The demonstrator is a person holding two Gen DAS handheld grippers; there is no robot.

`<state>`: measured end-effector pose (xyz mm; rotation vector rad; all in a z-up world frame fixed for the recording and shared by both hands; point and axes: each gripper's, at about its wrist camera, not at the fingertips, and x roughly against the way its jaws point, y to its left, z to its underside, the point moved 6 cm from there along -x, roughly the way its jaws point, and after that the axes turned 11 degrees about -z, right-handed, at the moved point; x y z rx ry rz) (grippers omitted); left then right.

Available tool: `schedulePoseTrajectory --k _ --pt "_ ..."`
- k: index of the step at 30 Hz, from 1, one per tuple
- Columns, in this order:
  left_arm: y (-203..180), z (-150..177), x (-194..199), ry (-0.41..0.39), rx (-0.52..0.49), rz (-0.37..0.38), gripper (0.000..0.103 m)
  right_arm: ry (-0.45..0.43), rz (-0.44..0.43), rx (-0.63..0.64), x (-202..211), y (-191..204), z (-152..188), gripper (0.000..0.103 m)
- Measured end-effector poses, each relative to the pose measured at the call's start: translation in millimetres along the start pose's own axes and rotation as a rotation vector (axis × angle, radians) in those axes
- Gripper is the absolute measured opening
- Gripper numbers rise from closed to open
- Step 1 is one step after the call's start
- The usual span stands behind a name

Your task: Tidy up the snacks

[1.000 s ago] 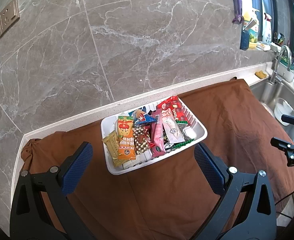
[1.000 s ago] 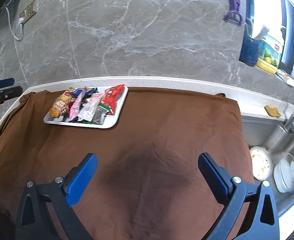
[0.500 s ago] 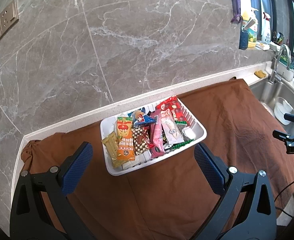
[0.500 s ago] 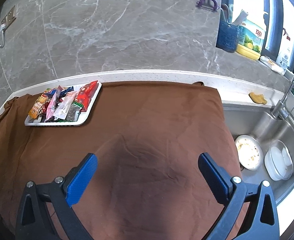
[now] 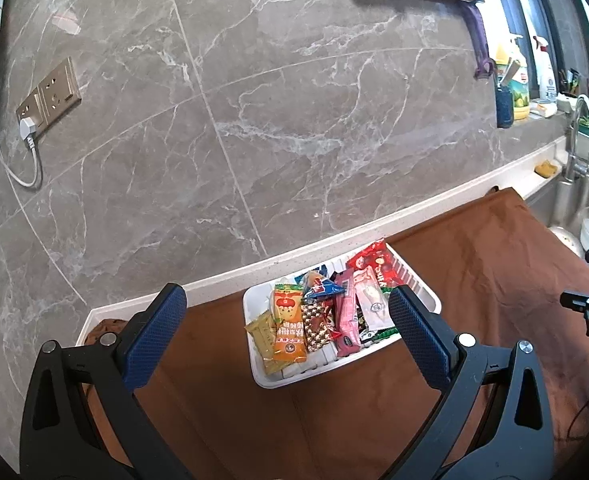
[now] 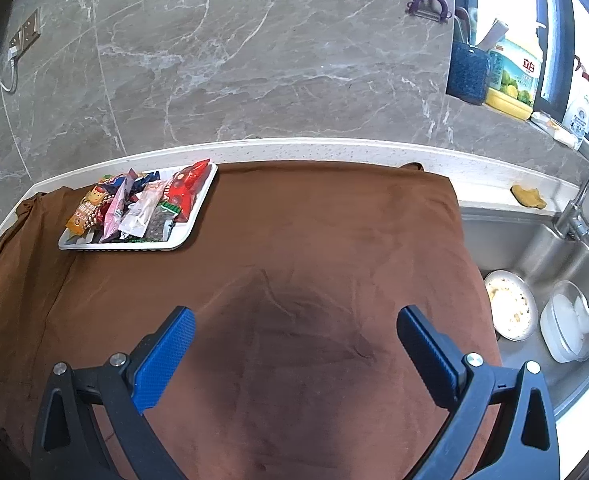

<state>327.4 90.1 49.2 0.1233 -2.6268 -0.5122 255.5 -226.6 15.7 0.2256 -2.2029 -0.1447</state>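
Note:
A white tray (image 5: pixel 426 295) (image 6: pixel 198 210) piled with several wrapped snacks sits on the brown cloth (image 5: pixel 474 280) (image 6: pixel 314 240) near the wall. Among them are an orange packet (image 5: pixel 289 328), a pink bar (image 5: pixel 346 316) and a red packet (image 5: pixel 376 264) (image 6: pixel 188 186). My left gripper (image 5: pixel 284 336) hovers open above and just short of the tray, nothing between its fingers. My right gripper (image 6: pixel 294 350) stands open and empty over bare cloth, well to the right of the tray. The right gripper's tips show at the right edge of the left wrist view.
A grey marble wall runs behind the counter, with a socket and white cable (image 5: pixel 34 128) at left. A steel sink (image 6: pixel 542 264) lies right of the cloth, holding a plate (image 6: pixel 508 306) and a clear bowl (image 6: pixel 570 326). Bottles (image 6: pixel 510 76) and a blue cup stand on the sill.
The left gripper has tilted up, so the tray sits lower in its view. The right gripper's view swung right, then partly back left. Both stay open.

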Motion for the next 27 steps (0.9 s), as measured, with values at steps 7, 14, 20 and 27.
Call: schedulePoseTrajectory --k 7,14,20,27 --pt "-10.5 -0.4 2.8 -0.005 -0.033 0.031 0.103 0.006 0.0 -0.021 -1.6 -2.9 4.9 0.103" --pt "-24.2 0.2 1.9 0.008 -0.042 0.096 0.103 0.015 0.001 -0.042 -5.7 -7.3 9.5 0.103" --pt "-39.0 10.3 -6.1 0.043 -0.079 0.121 0.103 0.023 0.014 -0.065 -8.8 -14.4 15.4 0.103" --pt "-49.7 18.9 -16.8 0.109 -0.045 0.172 0.103 0.033 0.032 -0.106 -14.1 -29.3 26.4 0.103"
